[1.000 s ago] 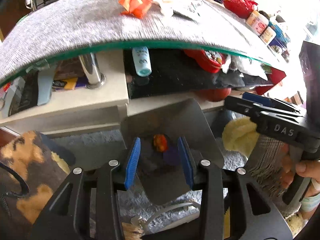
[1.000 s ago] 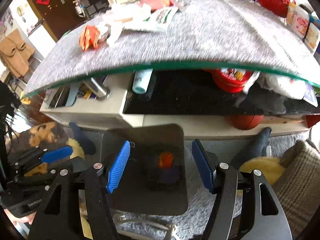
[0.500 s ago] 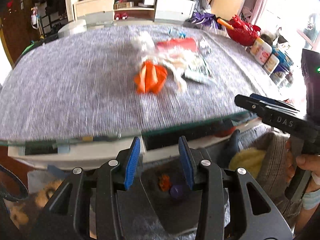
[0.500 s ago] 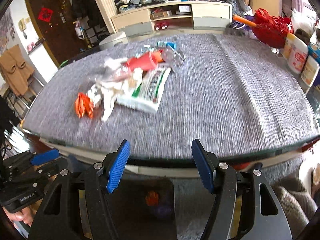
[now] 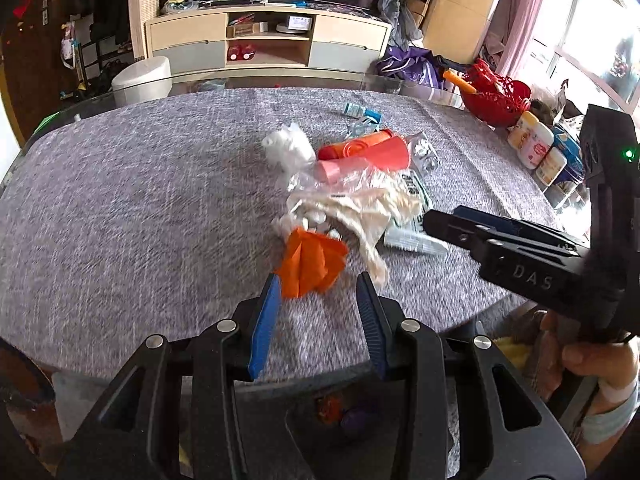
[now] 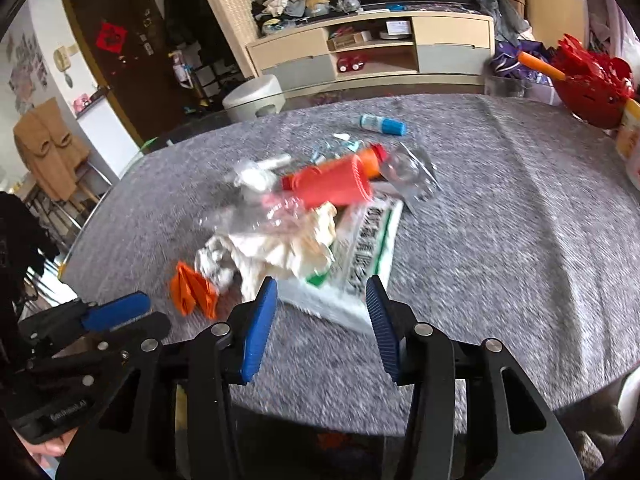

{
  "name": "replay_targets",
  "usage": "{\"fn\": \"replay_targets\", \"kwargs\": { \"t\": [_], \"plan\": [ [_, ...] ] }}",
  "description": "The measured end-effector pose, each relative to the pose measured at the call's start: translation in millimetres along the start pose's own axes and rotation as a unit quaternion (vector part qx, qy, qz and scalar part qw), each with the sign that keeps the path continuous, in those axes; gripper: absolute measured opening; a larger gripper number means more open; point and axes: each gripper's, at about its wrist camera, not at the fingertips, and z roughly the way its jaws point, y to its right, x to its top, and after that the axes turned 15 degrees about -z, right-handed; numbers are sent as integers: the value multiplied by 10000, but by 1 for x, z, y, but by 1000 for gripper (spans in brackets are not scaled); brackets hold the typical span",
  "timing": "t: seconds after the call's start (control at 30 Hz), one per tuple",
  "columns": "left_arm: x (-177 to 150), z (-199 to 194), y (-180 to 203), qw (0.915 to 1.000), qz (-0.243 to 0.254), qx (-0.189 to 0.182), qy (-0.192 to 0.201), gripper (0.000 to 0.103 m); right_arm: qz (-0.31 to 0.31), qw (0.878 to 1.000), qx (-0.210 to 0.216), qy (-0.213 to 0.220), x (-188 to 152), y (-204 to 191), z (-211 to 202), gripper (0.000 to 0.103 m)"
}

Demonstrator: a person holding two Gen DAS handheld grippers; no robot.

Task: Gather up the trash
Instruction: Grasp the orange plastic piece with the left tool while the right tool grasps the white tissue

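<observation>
A heap of trash lies mid-table on the grey cloth (image 5: 140,208). In it are a crumpled orange paper (image 5: 310,264) (image 6: 192,288), white crumpled tissue (image 5: 360,208) (image 6: 280,248), a red cup (image 5: 372,152) (image 6: 332,184) on its side and a green-and-white wrapper (image 6: 368,256). My left gripper (image 5: 319,282) is open and holds nothing, and the orange paper lies just past its tips. My right gripper (image 6: 322,282) has its jaws closing with nothing between them. The wrapper's near edge lies just beyond its tips.
A blue-and-white tube (image 6: 382,124) lies behind the heap. A red basket (image 5: 496,100) and jars (image 5: 536,144) stand at the table's right edge. Below the near table edge a dark bin (image 5: 344,412) holds orange and purple bits. A hand (image 5: 580,356) holds the right gripper.
Both grippers have risen from over the bin below the table edge to above the tabletop, facing the trash heap. The right jaws stand narrower than before.
</observation>
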Motion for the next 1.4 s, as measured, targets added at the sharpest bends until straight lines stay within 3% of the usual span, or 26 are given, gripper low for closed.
{"fn": "replay_targets", "kwargs": {
  "t": [0.2, 0.33, 0.37, 0.47, 0.53, 0.6, 1.07, 1.4],
  "plan": [
    [6, 22, 3, 9999, 19, -12, -145, 36, 53, 9999, 108, -74, 5, 4, 20, 45],
    [8, 34, -1, 9997, -41, -36, -239, 35, 15, 9995, 267, -165, 7, 2, 31, 20],
    [8, 36, -2, 9996, -51, -64, -256, 31, 5, 9994, 295, -173, 7, 1, 33, 14],
    [9, 36, -4, 9997, -64, -121, -221, 29, -63, 9995, 300, -88, 8, -3, 30, 7],
    [9, 32, -4, 9998, -48, -128, -167, 21, -119, 9996, 241, -23, 9, -4, 24, 6],
    [10, 27, -3, 9998, -32, -170, -117, 0, -148, 9997, 177, 61, 11, -5, 16, 5],
    [8, -35, 20, 9986, 223, -193, 443, 0, -416, 9950, -142, 899, 32, -19, -68, 5],
    [-15, -102, 42, 9948, 418, -278, 882, 0, -590, 9894, -240, 1305, 17, -35, -132, 5]
  ]
}}
